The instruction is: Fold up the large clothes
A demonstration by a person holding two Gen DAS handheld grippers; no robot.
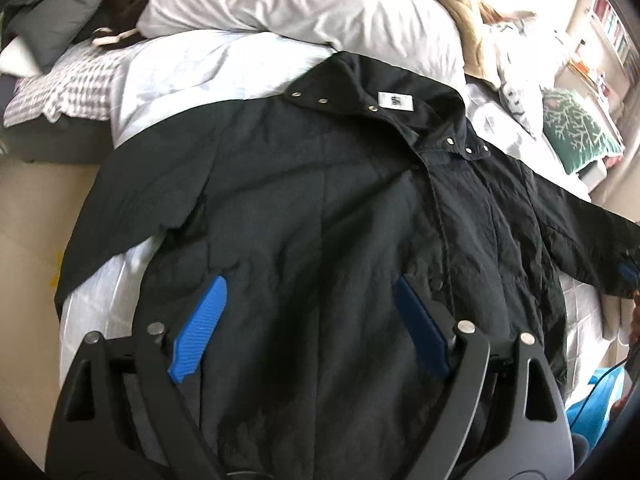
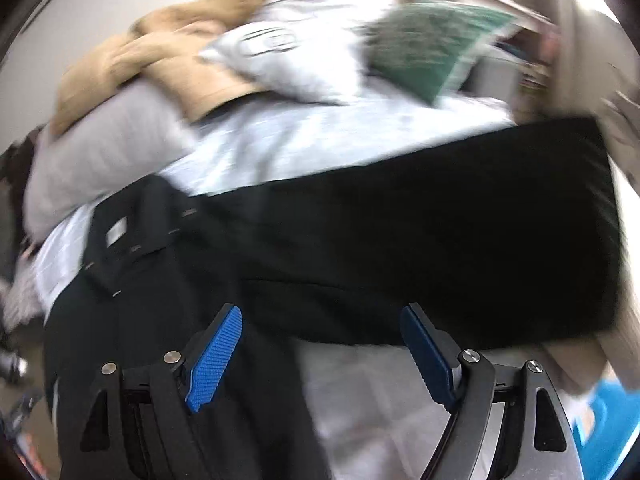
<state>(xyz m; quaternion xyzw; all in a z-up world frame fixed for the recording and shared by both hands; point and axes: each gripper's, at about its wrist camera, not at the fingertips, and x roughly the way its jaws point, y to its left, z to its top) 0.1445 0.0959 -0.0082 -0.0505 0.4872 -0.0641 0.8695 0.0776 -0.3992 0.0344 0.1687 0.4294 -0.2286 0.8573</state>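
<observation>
A large black padded jacket with metal snap buttons (image 1: 320, 208) is being displayed face up, spread across a pale blue-white quilted bedcover (image 1: 208, 68). Its collar, bearing a white label (image 1: 395, 101), is being directed toward a heaped grey-white pillow (image 1: 304, 4). One sleeve is being draped off the bed edge at the view's left; the other is being stretched out toward the right.

The left gripper (image 1: 310, 300) is being held over the jacket's lower front, its blue ribbed fingers (image 1: 202, 328) set wide apart with nothing between them.

In the right wrist view, heavily blurred, the right gripper (image 2: 320, 326) is likewise being held with jaws spread and empty, positioned at the lower edge of the jacket's (image 2: 400, 248) outstretched sleeve. Bedcover (image 2: 300, 148) is being shown above and below that sleeve.

A tan knitted garment (image 2: 132, 64), a white printed cushion (image 2: 296, 52) and a green patterned cushion (image 2: 432, 40) are being seen piled beyond.
</observation>
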